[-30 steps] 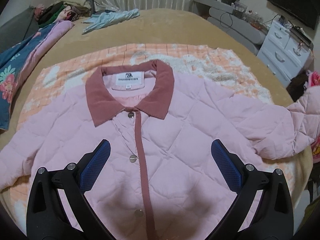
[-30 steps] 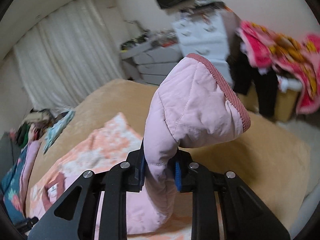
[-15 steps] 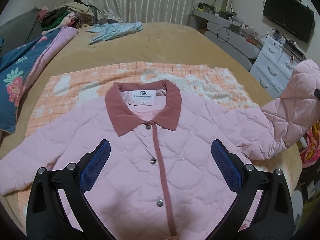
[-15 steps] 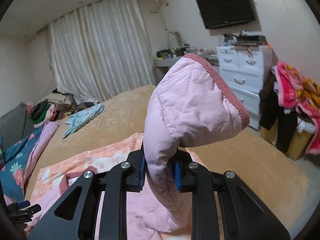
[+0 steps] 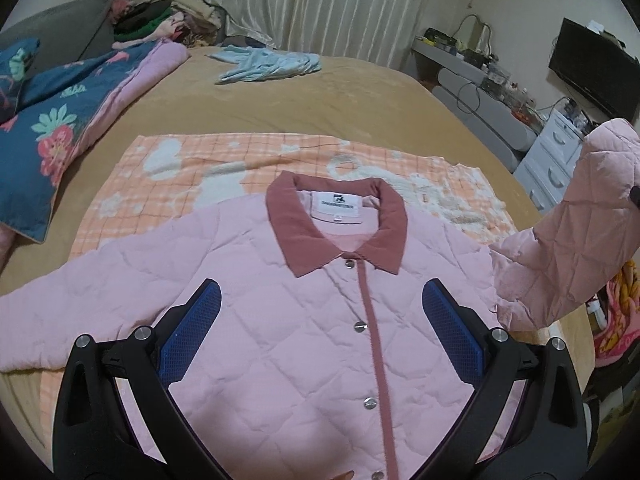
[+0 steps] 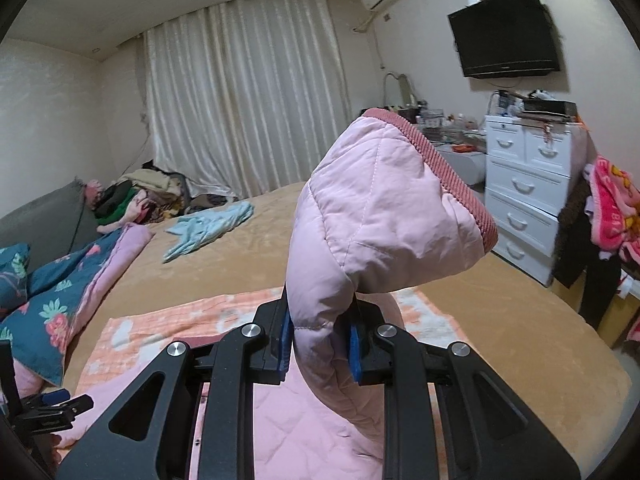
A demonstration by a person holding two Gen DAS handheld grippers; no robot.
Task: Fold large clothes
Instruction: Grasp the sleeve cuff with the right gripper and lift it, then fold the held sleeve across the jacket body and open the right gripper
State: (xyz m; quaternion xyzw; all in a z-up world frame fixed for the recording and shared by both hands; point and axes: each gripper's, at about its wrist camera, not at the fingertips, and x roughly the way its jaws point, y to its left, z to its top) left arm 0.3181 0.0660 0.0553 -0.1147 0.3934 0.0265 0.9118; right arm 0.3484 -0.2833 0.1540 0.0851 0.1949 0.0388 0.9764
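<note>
pink sleeve (image 6: pixel 384 216) pinched in right claw (image 6: pixel 320 340) (lifted), bed edge (image 6: pixel 560 344) near

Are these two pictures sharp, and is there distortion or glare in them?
Left wrist view: sharp, even indoor light, no glare; fisheye bends the bed edges around the pink jacket. Right wrist view: also sharp, the curtain bowed by the lens, black corners; the sleeve is clear.
</note>
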